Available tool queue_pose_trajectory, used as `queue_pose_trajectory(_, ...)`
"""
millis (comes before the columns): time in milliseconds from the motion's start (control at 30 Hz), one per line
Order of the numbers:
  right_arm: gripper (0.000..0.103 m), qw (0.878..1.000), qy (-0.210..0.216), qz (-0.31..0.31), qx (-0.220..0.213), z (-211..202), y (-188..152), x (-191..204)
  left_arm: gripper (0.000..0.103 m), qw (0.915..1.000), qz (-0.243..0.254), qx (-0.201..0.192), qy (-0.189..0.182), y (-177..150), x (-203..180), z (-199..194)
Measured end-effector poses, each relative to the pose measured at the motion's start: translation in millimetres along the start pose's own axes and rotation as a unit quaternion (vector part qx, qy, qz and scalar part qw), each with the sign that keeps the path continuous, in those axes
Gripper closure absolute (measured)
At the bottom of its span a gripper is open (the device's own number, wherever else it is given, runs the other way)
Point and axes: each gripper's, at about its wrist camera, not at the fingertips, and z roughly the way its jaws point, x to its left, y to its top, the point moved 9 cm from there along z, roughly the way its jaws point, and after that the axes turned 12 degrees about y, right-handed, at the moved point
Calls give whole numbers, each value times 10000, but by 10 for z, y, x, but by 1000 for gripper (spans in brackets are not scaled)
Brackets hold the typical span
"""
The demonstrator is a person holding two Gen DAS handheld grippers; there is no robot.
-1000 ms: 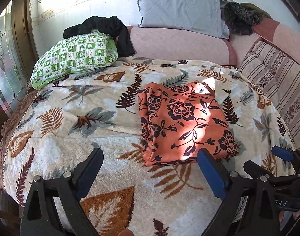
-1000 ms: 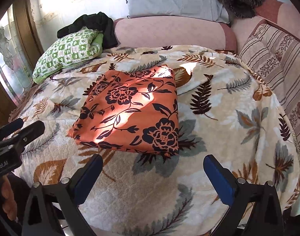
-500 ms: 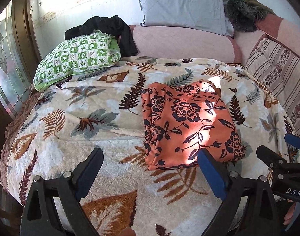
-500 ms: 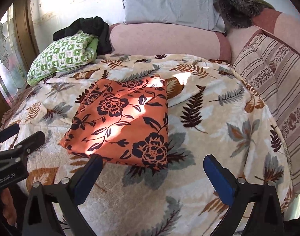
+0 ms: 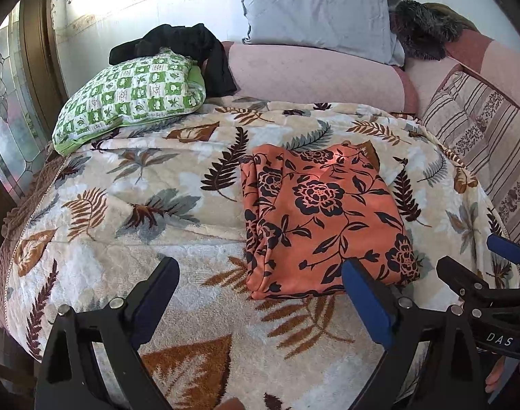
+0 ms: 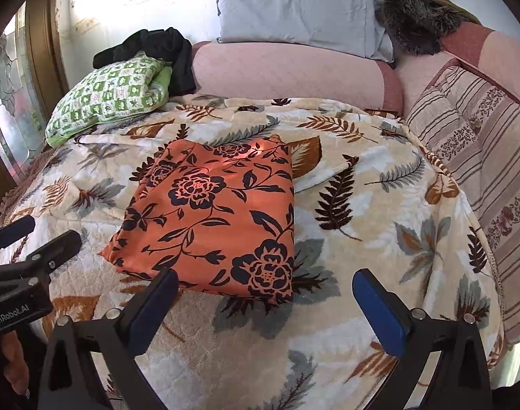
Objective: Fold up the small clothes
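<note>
I see one orange floral garment (image 5: 323, 218) folded into a flat, roughly rectangular packet, black roses and vines printed over the orange. Its layered edges are stacked along the side nearer my left gripper (image 5: 260, 304), and that side looks thicker and slightly rumpled; the top face is smooth. A faint patch of sunlight falls on its far end. The packet's long axis runs away from both grippers, from the near edge of the bed toward the bolster, leaning a little to the left at the far end in the right wrist view.

It lies on the leaf-print blanket (image 5: 130, 205), just ahead of my left gripper and slightly to its right, its near corner overlapped in view by the right blue pad. From my right gripper (image 6: 265, 304) it sits ahead and to the left (image 6: 215, 218).

Both grippers hang above the blanket with their fingers spread wide, holding nothing and touching no cloth.

Farther out I count one green checked pillow (image 5: 130, 95) ahead left, one black garment (image 5: 191, 46) heaped behind it, one pink bolster (image 5: 314, 75), one grey pillow (image 5: 314, 12) leaning on the wall, one dark furry item (image 5: 423, 30) and one striped cushion (image 5: 481, 143) at far right.
</note>
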Motion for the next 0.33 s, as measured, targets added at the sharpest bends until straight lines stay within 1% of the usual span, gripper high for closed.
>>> queue_pose_trajectory(100,0,10000,-11,-22,-12,-16,12,8,7,10000,-14,24,-55,15,-10,6)
queue_pose_trajectory(200,0,10000,-9,-59,-16,-19,29,21,7,10000,-7,-40,-85,51,-25,-14)
queue_pose_trajectory(333,0,10000,-10,-55,-13,-17,33,30,7,9999,27,-159,-30,108,-38,-42)
